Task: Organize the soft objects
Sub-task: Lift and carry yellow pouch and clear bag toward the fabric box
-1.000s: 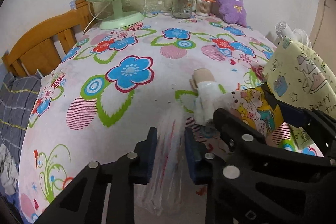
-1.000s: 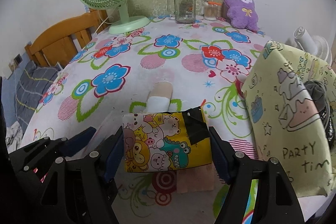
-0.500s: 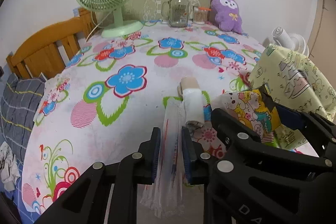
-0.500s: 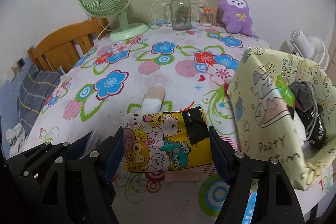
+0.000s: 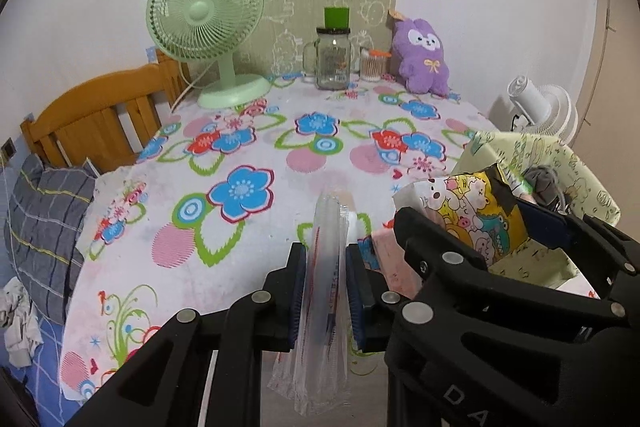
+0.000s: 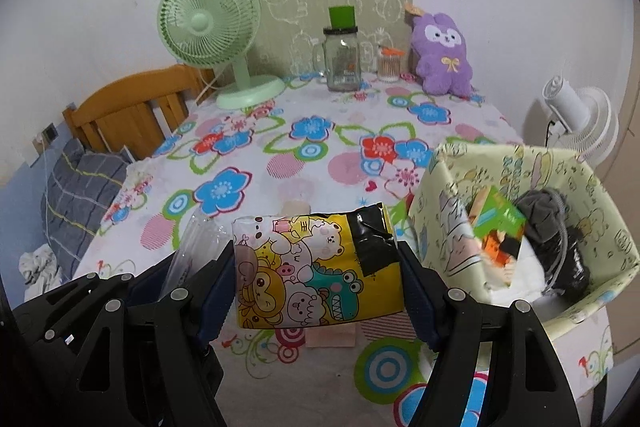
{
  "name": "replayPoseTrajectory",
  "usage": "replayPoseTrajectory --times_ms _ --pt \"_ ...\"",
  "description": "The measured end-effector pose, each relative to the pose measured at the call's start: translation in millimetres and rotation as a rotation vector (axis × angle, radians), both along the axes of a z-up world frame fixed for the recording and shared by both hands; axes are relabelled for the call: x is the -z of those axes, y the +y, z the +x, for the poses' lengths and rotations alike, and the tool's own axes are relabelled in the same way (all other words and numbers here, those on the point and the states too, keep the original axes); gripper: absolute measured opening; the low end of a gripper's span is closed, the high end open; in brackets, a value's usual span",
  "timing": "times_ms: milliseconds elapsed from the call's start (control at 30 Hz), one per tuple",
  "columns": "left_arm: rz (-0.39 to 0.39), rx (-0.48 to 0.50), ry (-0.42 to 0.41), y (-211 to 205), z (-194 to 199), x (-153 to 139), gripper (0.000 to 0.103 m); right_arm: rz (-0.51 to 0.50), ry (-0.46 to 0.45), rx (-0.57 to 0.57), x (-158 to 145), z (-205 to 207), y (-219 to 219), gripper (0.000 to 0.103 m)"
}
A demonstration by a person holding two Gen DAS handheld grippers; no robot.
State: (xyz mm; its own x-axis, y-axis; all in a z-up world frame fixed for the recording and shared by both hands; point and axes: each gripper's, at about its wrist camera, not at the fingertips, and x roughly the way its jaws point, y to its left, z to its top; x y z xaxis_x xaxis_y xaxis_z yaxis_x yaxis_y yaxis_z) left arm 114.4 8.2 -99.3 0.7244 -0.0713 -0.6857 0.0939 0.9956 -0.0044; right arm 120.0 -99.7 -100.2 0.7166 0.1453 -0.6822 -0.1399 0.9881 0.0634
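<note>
Both grippers loaded, held above the floral tablecloth point(image 5: 248, 247). Left gripper point(image 5: 323, 291) clamped tight on a thin clear plastic packet point(image 5: 325, 267), which hangs below the pads. Right gripper point(image 6: 318, 277) clamped on a yellow cartoon tissue pack point(image 6: 316, 267), just beside the pale yellow fabric bin point(image 6: 600, 227) with items inside.

Clear glossy plastic bag point(image 5: 325, 291); glossy cartoon-print tissue pack point(image 6: 316, 273); matt printed fabric bin point(image 6: 532, 227); floral tablecloth point(image 5: 248, 163) matt; plush toy point(image 5: 422, 61) fuzzy; glass jar point(image 5: 331, 61) smooth.
</note>
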Motion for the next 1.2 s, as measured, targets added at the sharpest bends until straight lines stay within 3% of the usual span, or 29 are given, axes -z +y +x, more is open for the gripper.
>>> replayPoseTrajectory --times_ms 600,1200 --pt "-0.012 0.011 -0.094 -23 -10 -48 0.018 -0.005 -0.092 0.014 -56 -13 -21 0.077" --pt "-0.023 0.054 -0.139 -71 -6 -67 0.018 -0.019 -0.138 0.039 -79 -11 -70 0.077"
